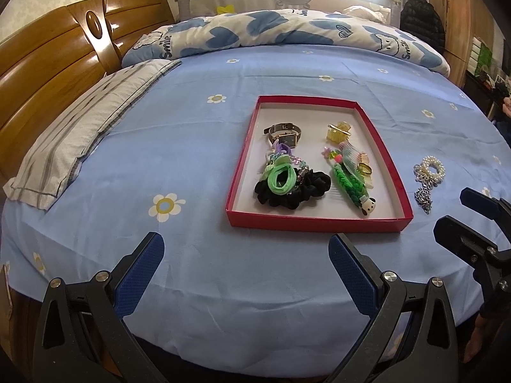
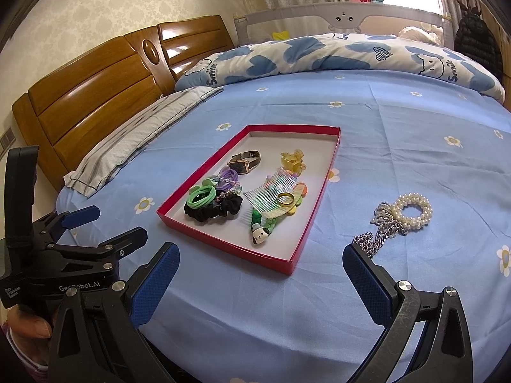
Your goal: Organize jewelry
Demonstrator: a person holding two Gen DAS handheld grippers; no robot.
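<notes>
A red-rimmed shallow box (image 1: 396, 185) (image 2: 314, 198) lies on the blue bed sheet. It holds a watch (image 1: 284, 132) (image 2: 244, 160), a yellow claw clip (image 1: 338, 131) (image 2: 292, 159), green hair ties on a black scrunchie (image 1: 281, 180) (image 2: 204, 199), a comb (image 2: 271, 196), a gold ring (image 1: 364, 169) (image 2: 285, 199) and a green braided clip (image 1: 348, 186). A pearl bracelet (image 1: 431, 167) (image 2: 413, 210) and a silver chain (image 1: 423, 193) (image 2: 380, 226) lie on the sheet right of the box. My left gripper (image 1: 246, 258) is open and empty before the box. My right gripper (image 2: 260, 271) is open and empty near the chain.
A grey striped pillow (image 1: 86, 127) (image 2: 140, 140) lies at the left by the wooden headboard (image 1: 48, 63). A heart-print quilt (image 1: 287, 28) (image 2: 335, 54) lies across the far side. The right gripper also shows in the left wrist view (image 1: 472, 223), and the left gripper in the right wrist view (image 2: 95, 226).
</notes>
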